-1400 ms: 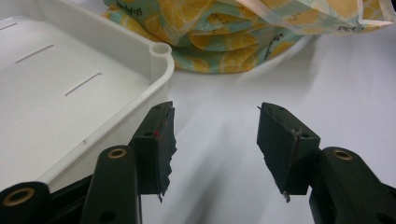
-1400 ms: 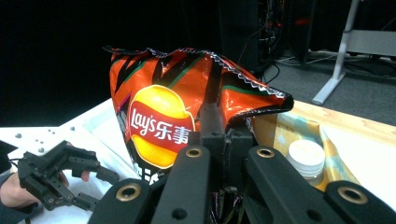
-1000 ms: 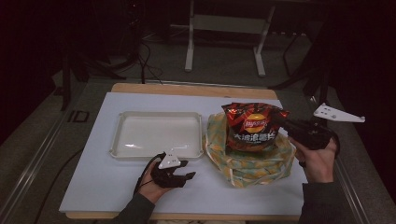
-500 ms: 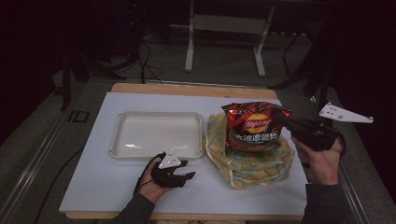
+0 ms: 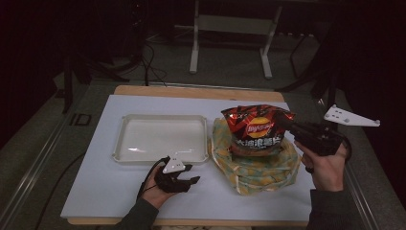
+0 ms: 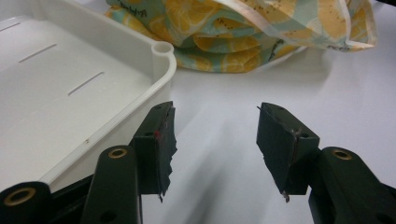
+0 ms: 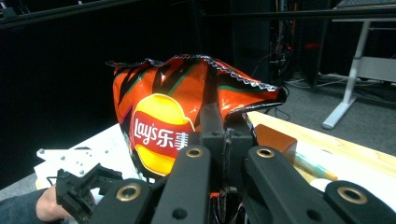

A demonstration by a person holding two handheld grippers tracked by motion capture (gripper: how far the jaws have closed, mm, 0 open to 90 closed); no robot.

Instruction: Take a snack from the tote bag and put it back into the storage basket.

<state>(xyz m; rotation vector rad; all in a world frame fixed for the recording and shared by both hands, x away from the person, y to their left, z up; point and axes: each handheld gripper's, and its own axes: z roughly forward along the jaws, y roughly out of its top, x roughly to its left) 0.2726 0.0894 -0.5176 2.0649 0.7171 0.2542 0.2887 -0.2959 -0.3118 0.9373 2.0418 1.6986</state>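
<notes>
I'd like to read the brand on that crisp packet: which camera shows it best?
The right gripper view: the crisp packet is close, its logo large, pinched in the right gripper. The high view shows it small above the lemon-print bag. The left gripper view shows that bag instead.

Chip bag: "Lay's" logo plus Chinese characters, "乐事" as far as legible. High view shows more Chinese print below the logo, too small to read. Floor marking: "ID".
</notes>
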